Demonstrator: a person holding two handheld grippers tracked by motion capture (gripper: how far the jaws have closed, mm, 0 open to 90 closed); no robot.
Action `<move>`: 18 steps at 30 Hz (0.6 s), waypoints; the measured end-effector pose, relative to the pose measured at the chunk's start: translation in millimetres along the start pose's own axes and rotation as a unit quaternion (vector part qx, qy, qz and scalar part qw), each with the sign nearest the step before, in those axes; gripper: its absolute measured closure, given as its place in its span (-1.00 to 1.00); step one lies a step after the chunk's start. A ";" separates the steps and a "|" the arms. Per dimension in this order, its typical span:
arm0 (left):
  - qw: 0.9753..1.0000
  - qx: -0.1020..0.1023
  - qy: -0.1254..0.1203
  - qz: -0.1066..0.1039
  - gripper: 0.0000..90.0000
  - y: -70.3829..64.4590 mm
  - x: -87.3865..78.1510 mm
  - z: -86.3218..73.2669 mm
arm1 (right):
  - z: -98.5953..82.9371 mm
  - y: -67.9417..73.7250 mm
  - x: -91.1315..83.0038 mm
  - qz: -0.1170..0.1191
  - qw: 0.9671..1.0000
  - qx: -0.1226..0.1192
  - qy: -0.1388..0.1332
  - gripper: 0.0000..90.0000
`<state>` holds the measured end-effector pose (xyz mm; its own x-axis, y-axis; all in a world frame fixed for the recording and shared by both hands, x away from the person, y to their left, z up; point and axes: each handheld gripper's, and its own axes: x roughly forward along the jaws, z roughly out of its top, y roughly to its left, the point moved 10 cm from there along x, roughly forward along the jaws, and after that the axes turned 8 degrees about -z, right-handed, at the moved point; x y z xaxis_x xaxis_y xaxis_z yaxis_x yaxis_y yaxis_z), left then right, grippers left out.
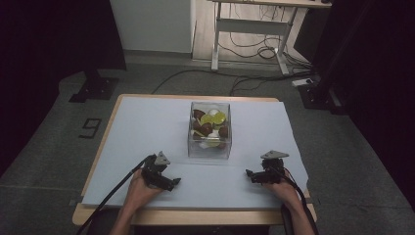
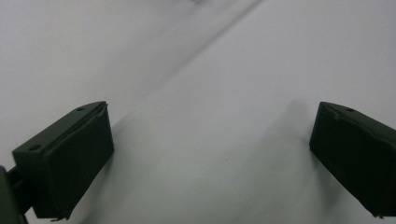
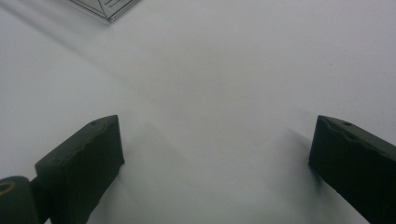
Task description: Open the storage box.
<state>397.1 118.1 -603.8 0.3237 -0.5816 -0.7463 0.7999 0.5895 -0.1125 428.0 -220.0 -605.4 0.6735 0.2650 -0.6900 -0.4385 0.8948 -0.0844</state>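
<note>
Jaws of the left gripper [image 2: 210, 154] stand wide apart in the left gripper view, with nothing between them but the pale grey-blue sheet covering the wooden table [image 2: 224, 93]. The right gripper [image 3: 215, 163] is spread just as wide in its own view and holds nothing; a corner of the clear square plastic box [image 3: 105, 7] shows at the top left edge there, well ahead of the jaws.

From the high view, the left gripper [image 1: 164, 178] rests low on the sheet [image 1: 147, 127] near the table's front edge, held by the person's left hand [image 1: 139, 186], its black cable trailing off toward the lower left. The right gripper [image 1: 257, 176] sits likewise near the front at the right side, in the right hand [image 1: 284, 188]. Both point inward toward each other.

The clear box [image 1: 209, 130] stands upright between and beyond the two grippers, near the middle of the table, apart from both. Inside it lie small mixed pieces: dark reddish-brown lumps, yellow-green ones and a few white ones; what they are is too small to tell.
</note>
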 end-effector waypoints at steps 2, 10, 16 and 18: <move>1.000 0.000 0.000 0.000 -1.00 -0.1 0.0 0.0 | 0.1 0.0 -0.1 0.003 1.000 0.001 0.000 -0.95; 1.000 -0.004 -0.001 0.007 -1.00 -1.1 -0.5 -0.1 | -0.2 0.3 -0.9 0.004 1.000 -0.005 0.004 -0.94; 1.000 -0.016 -0.013 -0.003 -1.00 -4.0 -0.6 3.9 | -0.8 0.6 -2.7 0.006 1.000 -0.008 0.006 -0.91; 1.000 -0.017 -0.017 -0.005 -1.00 -4.6 -1.3 5.0 | -0.9 0.4 -3.2 0.006 1.000 -0.009 0.007 -0.89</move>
<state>395.6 113.3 -599.1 0.3325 -0.6057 -0.7229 0.7859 0.6017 -0.1427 425.1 -220.8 -603.9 0.6596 0.2713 -0.7010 -0.4582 0.8844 -0.0889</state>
